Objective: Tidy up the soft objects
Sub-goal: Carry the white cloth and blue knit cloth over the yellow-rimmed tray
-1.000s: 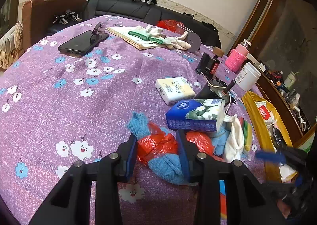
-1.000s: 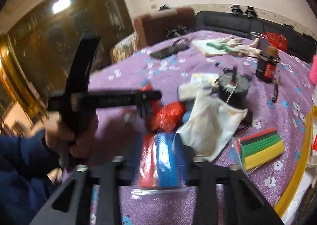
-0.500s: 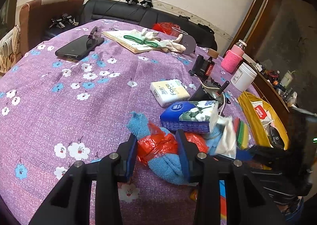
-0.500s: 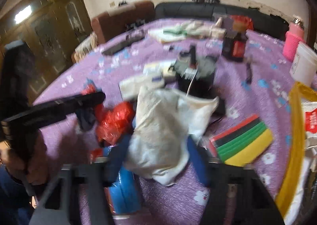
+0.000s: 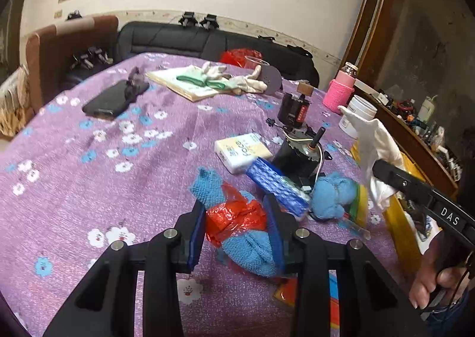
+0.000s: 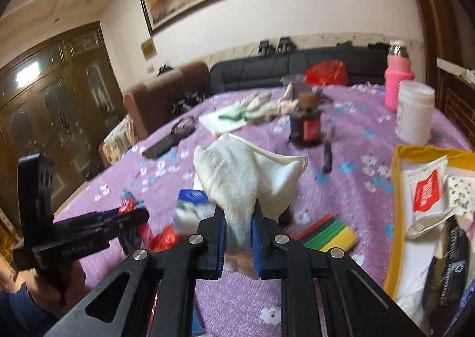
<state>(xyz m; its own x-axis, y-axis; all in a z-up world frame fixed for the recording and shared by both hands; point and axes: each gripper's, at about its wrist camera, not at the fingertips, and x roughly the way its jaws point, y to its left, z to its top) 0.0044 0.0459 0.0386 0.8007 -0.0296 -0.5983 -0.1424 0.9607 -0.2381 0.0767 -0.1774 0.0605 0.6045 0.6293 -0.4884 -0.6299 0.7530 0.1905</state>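
Right gripper [image 6: 239, 233] clamped on white cloth [image 6: 246, 176], lifted above the tablecloth [image 6: 350, 188]; left gripper [image 5: 237, 233] fingers apart around blue towel [image 5: 252, 251] beside the motor [image 5: 299, 156]; advise carrying cloth clear before release.

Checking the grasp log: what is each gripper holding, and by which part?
Right gripper pinches the white cloth near its lower bunched end. Left gripper straddles the blue-and-red bundle; grip uncertain.
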